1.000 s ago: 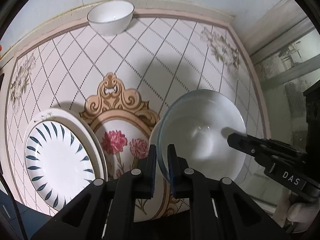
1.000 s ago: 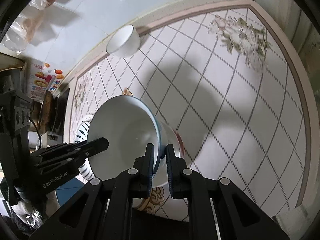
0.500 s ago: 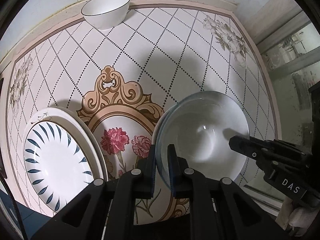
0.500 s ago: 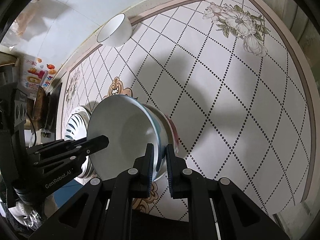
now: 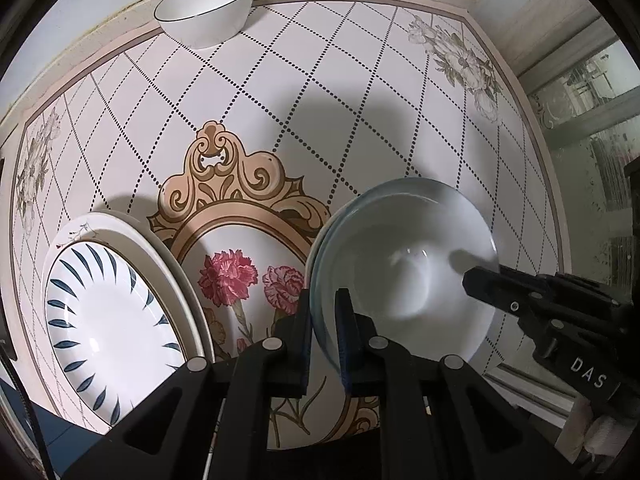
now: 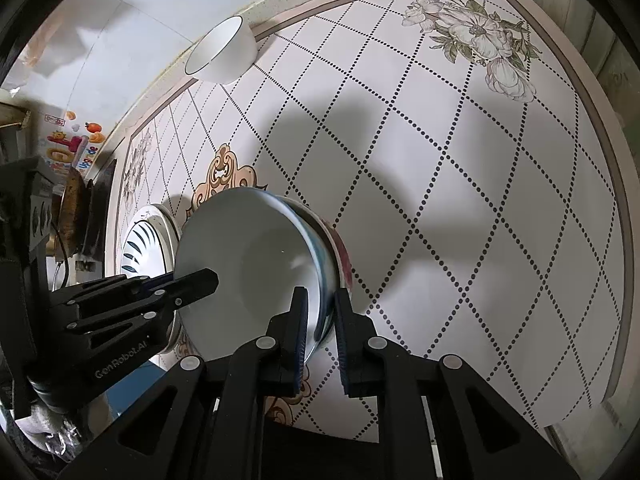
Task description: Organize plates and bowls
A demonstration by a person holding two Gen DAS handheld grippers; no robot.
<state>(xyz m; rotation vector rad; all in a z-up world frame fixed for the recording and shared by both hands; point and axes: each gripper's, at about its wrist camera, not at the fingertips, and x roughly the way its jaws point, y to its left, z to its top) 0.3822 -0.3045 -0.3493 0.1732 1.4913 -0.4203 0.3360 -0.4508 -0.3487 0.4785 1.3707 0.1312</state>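
Bowl (image 5: 404, 264) glazed, slick, breakable; rim is the hold. Left tongs (image 5: 322, 316) and right tongs (image 6: 320, 312) both pinch opposite rims above surface (image 6: 460, 184).

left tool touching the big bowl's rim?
Touching. In the left wrist view the left tool is shut on the big bowl, its rim pinched between both fingers.

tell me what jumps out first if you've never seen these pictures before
The big pale bowl in the foreground, pinched at opposite rims by the left gripper and right gripper, stands out first. Left of it a plate with dark blue leaf strokes sits on a wider plate. A small white bowl stands alone at the far edge of the flowered table.
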